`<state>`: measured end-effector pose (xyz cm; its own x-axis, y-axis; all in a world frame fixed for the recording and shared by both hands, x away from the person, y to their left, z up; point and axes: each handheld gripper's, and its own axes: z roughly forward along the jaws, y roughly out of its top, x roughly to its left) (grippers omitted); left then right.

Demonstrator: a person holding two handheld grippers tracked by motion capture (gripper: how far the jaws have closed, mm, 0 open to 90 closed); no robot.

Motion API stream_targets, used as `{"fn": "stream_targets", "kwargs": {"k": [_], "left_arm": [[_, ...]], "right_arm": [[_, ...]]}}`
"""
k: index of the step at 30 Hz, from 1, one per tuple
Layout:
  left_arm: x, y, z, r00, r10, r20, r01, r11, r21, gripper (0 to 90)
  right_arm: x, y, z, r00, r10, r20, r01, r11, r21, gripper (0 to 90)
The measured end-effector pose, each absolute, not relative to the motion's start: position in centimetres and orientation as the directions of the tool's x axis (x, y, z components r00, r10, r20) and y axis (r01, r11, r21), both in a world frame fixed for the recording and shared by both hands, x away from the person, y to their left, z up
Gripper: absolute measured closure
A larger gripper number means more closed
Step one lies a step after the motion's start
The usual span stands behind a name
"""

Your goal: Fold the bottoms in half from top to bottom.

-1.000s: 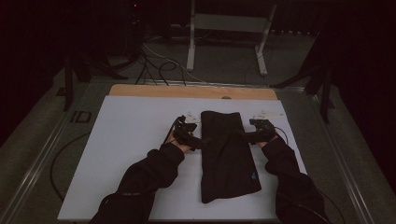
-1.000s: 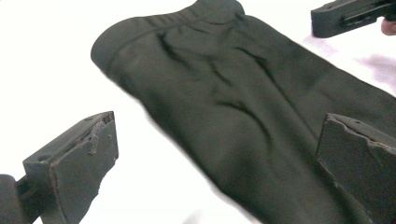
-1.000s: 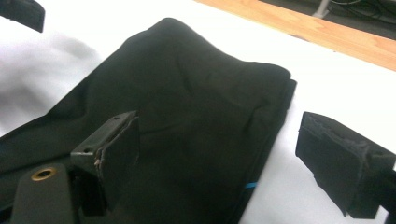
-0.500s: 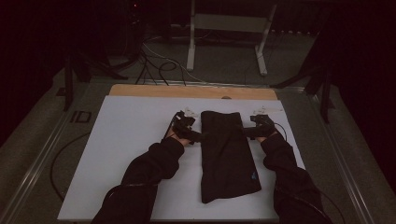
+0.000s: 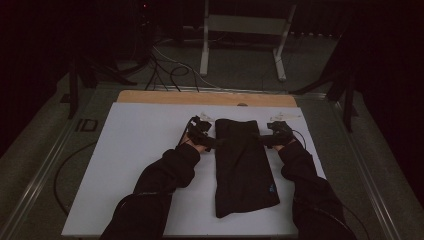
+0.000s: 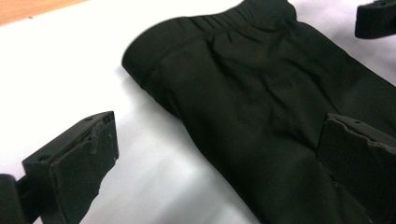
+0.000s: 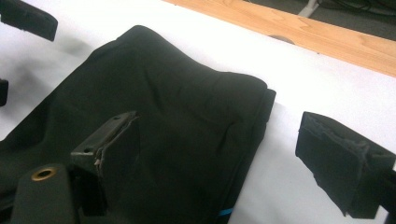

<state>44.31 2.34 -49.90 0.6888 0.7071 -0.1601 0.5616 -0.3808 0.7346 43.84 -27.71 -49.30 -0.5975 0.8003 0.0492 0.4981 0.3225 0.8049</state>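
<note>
A black folded garment [image 5: 242, 165] lies lengthwise on the white table [image 5: 130, 150], its elastic waistband at the far end and a small blue mark [image 5: 271, 189] near the front right. My left gripper [image 5: 206, 137] is open at the garment's far left edge. In the left gripper view the left gripper [image 6: 219, 135] straddles that garment [image 6: 252, 93] edge, one jaw over bare table and one over cloth. My right gripper [image 5: 272, 132] is open at the far right edge. The right gripper [image 7: 224, 140] likewise straddles the garment [image 7: 177, 107] edge there.
A wooden strip [image 5: 150, 96] runs along the table's far edge. Beyond it on the floor stand a white frame [image 5: 240, 30] and tangled cables [image 5: 170, 70]. Small pale scraps [image 5: 205, 117] lie near the garment's far corners. Bare table spreads to the left.
Both hands have slid their grippers a little farther from the person, along the garment's sides toward its waistband end. The garment has not moved.
</note>
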Motion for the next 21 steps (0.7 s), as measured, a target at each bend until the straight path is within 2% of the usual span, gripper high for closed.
{"fn": "stream_targets", "kwargs": {"k": [6,11,17,21], "left_arm": [[45.4,2.2,-50.3,0.704,0.693,-0.156,0.548,-0.39,0.74,0.1],[46.0,2.3,-50.5,0.683,0.71,-0.172,0.551,-0.346,0.76,0.7],[47.0,2.1,-50.6,0.661,0.708,-0.248,0.606,-0.309,0.733,0.9],[47.7,2.1,-51.0,0.632,0.736,-0.243,0.637,-0.314,0.704,1.4]], "right_arm": [[44.6,-27.6,-49.4,-0.581,0.813,0.047,0.507,0.316,0.802,11.3],[45.2,-27.4,-49.7,-0.582,0.813,0.036,0.512,0.331,0.792,11.1],[46.1,-26.7,-50.1,-0.571,0.82,0.037,0.534,0.337,0.775,11.1],[46.7,-26.5,-50.0,-0.549,0.834,0.049,0.555,0.32,0.768,11.2]]}}
